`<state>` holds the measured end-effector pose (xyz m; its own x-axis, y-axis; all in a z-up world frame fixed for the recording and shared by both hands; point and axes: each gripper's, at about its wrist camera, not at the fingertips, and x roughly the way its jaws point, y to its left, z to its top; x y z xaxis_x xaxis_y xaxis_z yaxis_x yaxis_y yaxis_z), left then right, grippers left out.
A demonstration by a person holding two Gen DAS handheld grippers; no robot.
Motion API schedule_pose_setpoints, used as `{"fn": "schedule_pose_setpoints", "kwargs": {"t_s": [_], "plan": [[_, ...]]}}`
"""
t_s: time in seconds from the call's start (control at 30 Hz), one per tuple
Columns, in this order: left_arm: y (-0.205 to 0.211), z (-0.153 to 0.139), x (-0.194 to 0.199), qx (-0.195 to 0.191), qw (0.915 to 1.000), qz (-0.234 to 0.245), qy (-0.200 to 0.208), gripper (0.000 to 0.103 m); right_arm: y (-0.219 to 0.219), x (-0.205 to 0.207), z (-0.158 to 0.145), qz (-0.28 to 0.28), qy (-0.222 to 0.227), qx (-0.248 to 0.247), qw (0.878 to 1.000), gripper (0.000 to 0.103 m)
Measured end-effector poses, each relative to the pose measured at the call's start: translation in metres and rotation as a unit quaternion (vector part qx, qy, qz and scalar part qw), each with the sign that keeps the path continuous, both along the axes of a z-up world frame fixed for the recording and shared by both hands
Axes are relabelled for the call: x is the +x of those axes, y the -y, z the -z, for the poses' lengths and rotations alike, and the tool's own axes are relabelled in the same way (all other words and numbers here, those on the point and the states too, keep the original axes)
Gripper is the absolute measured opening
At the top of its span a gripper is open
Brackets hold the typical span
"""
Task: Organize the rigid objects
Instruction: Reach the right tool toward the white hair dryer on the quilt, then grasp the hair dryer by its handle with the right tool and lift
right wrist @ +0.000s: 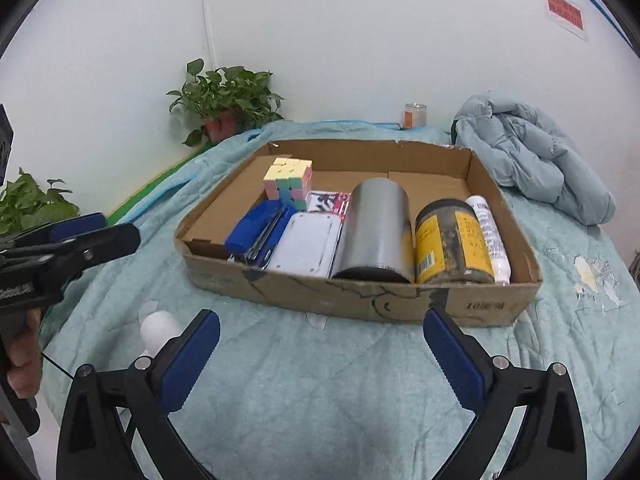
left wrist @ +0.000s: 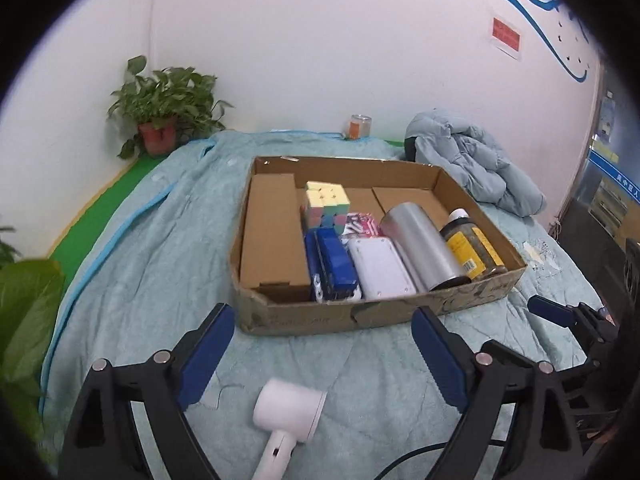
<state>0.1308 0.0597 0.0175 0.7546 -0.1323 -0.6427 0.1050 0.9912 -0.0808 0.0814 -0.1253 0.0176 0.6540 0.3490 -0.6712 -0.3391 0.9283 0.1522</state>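
We judge the job nearly done — the cardboard tray (left wrist: 360, 316) at 12 o'clock already holds cube, stapler, cylinder and jar. The white hair dryer (left wrist: 286, 412) lies outside at 6 o'clock, between our left gripper's (left wrist: 324, 356) spread fingers; right gripper (right wrist: 322, 364) spread, empty.

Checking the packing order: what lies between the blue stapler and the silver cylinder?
A flat white case lies between the blue stapler and the silver cylinder, clearest in the right wrist view.

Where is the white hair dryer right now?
Outside the cardboard box, on the teal blanket in front of it: between the left gripper fingers in the left wrist view.
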Motion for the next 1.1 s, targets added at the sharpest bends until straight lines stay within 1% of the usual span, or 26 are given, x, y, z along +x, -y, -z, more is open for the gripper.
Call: {"fn": "schedule_pose_setpoints", "kwargs": {"t_s": [0.07, 0.13, 0.2, 0.23, 0.27, 0.33, 0.37, 0.4, 0.47, 0.5, 0.53, 0.57, 0.63, 0.7, 0.8, 0.87, 0.97, 1.0, 1.1], "plan": [[-0.009, 0.011, -0.004, -0.005, 0.9997, -0.008, -0.024, 0.09, 0.003, -0.01, 0.002, 0.0, -0.007, 0.009, 1.0, 0.103], [-0.019, 0.027, -0.008, -0.012, 0.9984, -0.019, -0.052, 0.09, 0.004, -0.019, 0.003, -0.004, -0.012, 0.007, 1.0, 0.103], [-0.029, 0.049, -0.008, -0.009, 0.9956, -0.022, -0.09, 0.09, 0.004, -0.027, 0.007, -0.013, -0.025, 0.012, 1.0, 0.103], [-0.031, 0.058, -0.009, -0.007, 0.9944, -0.022, -0.103, 0.09, 0.004, -0.035, 0.01, -0.022, -0.034, 0.02, 0.999, 0.103], [-0.033, 0.069, -0.008, -0.007, 0.9926, -0.023, -0.119, 0.09, 0.003, -0.041, 0.014, -0.032, -0.041, 0.027, 0.998, 0.103], [-0.041, 0.096, -0.007, -0.016, 0.9858, -0.027, -0.165, 0.087, 0.003, -0.054, 0.022, -0.053, -0.052, 0.037, 0.997, 0.103], [-0.043, 0.107, -0.008, -0.024, 0.982, -0.026, -0.185, 0.081, 0.002, -0.061, 0.026, -0.063, -0.058, 0.043, 0.995, 0.102], [-0.046, 0.12, -0.007, -0.039, 0.9758, -0.024, -0.214, 0.073, 0.002, -0.068, 0.031, -0.074, -0.066, 0.046, 0.994, 0.102], [-0.044, 0.134, -0.008, -0.058, 0.969, -0.013, -0.24, 0.065, 0.0, -0.078, 0.043, -0.09, -0.085, 0.048, 0.991, 0.102], [-0.042, 0.136, -0.009, -0.062, 0.9676, -0.008, -0.245, 0.065, -0.001, -0.082, 0.048, -0.096, -0.095, 0.049, 0.99, 0.102], [-0.037, 0.135, -0.011, -0.056, 0.9698, -0.004, -0.237, 0.063, 0.0, -0.086, 0.053, -0.101, -0.103, 0.052, 0.988, 0.102], [-0.032, 0.134, -0.012, -0.059, 0.9688, 0.005, -0.241, 0.062, 0.0, -0.091, 0.058, -0.105, -0.113, 0.056, 0.986, 0.102], [-0.021, 0.133, -0.015, -0.073, 0.9651, 0.02, -0.251, 0.061, 0.0, -0.098, 0.067, -0.111, -0.139, 0.067, 0.982, 0.102], [-0.003, 0.132, -0.018, -0.094, 0.9606, 0.047, -0.257, 0.061, 0.0, -0.106, 0.071, -0.116, -0.15, 0.072, 0.979, 0.102], [0.029, 0.133, -0.02, -0.121, 0.9531, 0.087, -0.264, 0.061, 0.003, -0.117, 0.072, -0.121, -0.148, 0.072, 0.979, 0.101], [0.045, 0.136, -0.02, -0.131, 0.9496, 0.104, -0.265, 0.063, 0.008, -0.122, 0.071, -0.115, -0.144, 0.076, 0.98, 0.101], [0.055, 0.137, -0.013, -0.134, 0.9502, 0.1, -0.263, 0.062, 0.021, -0.121, 0.068, -0.103, -0.139, 0.084, 0.981, 0.1], [0.054, 0.138, -0.012, -0.139, 0.949, 0.097, -0.266, 0.061, 0.026, -0.12, 0.067, -0.092, -0.133, 0.08, 0.984, 0.1], [0.049, 0.139, -0.005, -0.156, 0.9459, 0.093, -0.269, 0.061, 0.03, -0.112, 0.065, -0.088, -0.119, 0.058, 0.987, 0.093]]}}
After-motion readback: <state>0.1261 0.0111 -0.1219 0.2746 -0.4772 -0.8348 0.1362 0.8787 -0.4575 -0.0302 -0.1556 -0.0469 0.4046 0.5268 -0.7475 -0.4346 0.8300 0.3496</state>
